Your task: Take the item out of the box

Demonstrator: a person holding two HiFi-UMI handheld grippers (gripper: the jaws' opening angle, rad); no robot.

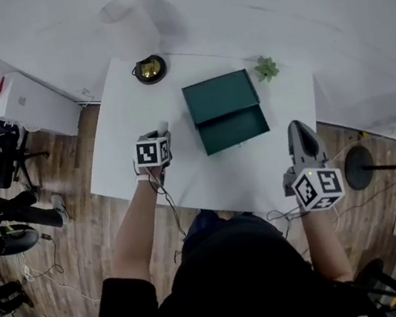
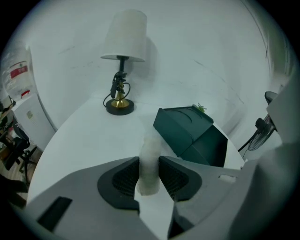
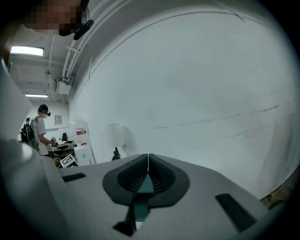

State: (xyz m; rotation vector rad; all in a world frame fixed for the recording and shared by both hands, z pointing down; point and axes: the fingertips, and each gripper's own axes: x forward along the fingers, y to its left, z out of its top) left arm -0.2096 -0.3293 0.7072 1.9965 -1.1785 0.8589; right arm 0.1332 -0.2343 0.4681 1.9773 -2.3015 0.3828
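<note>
Two grippers in my view: the left gripper [image 2: 150, 176] clamps the white cylindrical item [image 2: 151, 152] over the white table [image 1: 130, 112], left of the dark green box [image 1: 226, 110]; the right gripper [image 3: 148, 161] is closed on nothing.

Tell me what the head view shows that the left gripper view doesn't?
Only the head view: the right tool, shut, the person's arms, and the wooden floor. Only the left gripper view: a close look at the left tool squeezing the white item, and the pole under the shade of the lamp. Both: the table, the green box, the plant and the lamp.
</note>
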